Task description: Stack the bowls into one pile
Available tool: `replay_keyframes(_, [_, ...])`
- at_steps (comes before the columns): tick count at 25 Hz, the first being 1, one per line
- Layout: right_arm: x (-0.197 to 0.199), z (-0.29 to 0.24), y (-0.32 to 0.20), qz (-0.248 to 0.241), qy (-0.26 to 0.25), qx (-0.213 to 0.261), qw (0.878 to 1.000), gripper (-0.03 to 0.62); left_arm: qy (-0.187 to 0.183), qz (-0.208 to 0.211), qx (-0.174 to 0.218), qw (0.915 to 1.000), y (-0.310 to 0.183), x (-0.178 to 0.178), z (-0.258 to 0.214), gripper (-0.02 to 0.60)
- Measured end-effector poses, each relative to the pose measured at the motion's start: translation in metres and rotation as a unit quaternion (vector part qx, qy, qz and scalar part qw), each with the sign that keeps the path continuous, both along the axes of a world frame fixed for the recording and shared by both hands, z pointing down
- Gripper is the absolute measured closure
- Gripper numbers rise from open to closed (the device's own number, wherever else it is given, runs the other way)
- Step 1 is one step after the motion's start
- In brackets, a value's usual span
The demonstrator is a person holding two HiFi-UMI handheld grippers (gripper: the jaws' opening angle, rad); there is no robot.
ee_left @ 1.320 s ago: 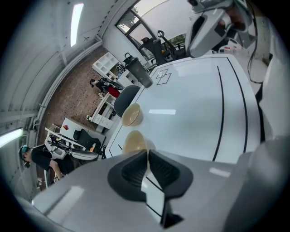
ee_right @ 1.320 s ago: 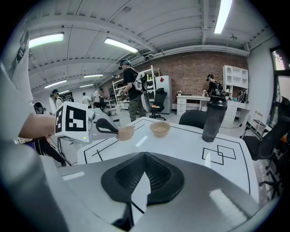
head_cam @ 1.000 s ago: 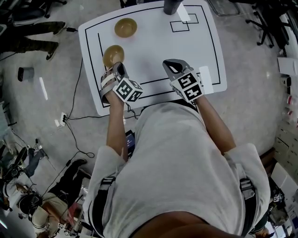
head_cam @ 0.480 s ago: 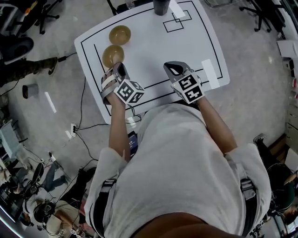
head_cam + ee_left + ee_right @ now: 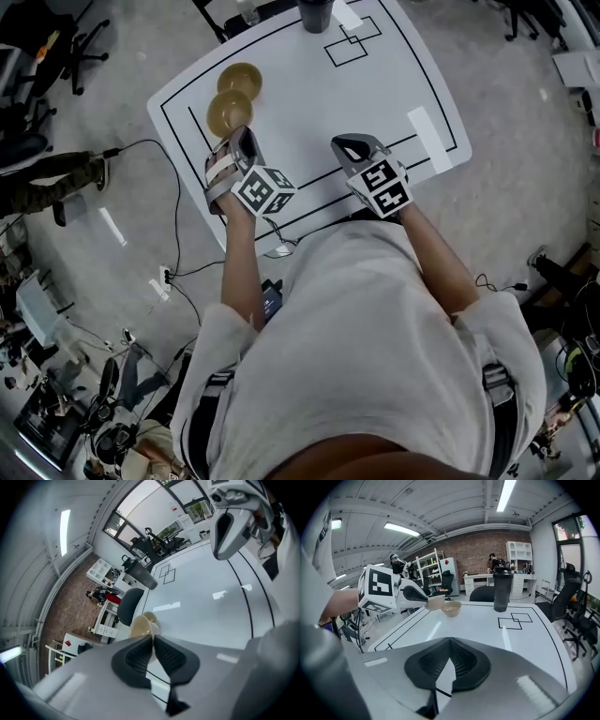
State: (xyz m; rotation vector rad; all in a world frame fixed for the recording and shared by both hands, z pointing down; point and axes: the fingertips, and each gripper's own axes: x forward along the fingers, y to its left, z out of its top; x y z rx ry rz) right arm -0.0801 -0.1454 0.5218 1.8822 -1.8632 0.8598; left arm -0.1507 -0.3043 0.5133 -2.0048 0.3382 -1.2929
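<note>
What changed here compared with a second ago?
The left hand-held gripper, still shut on the rim of the held bowl, carried it away from the person, up beside the far bowl. The far bowl, the shut, empty right hand-held gripper and the dark bottle stayed put.

Head view steeply overhead — gripper views low, sharing the table (image 5: 375, 94).

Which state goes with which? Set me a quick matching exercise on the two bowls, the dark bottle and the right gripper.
1 nearer bowl
2 farther bowl
3 dark bottle
4 right gripper

A shut, empty
B rim clamped by the left gripper
C upright near the drawn squares
D ungripped, on the table

Pairs: 1-B; 2-D; 3-C; 4-A
</note>
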Motion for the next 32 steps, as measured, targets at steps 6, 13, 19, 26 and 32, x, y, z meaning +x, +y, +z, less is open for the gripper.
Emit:
replay_keyframes(6, [-0.009,0.005,-0.005,0.007,-0.007,-0.005,1.000,0.595,0.005,0.012,0.002,0.9999,-0.010,0.009,-0.001,0.565])
replay_keyframes(13, [-0.002,0.012,-0.025,-0.026,-0.014,-0.007,1.000,0.595,0.003,0.001,0.008,1.0000,-0.021,0.024,-0.002,0.565])
replay_keyframes(19, [0.008,0.018,-0.044,-0.054,-0.018,-0.013,0.998,0.595,-0.002,-0.011,0.010,0.9999,-0.035,0.035,0.003,0.565])
replay_keyframes(26, [0.016,0.025,-0.055,-0.079,-0.019,-0.030,0.996,0.595,-0.007,-0.017,0.007,0.9998,-0.047,0.046,0.011,0.565])
replay_keyframes(32, [0.023,0.035,-0.063,-0.087,-0.020,-0.034,0.995,0.595,-0.009,-0.015,0.004,0.9998,-0.053,0.058,0.022,0.563])
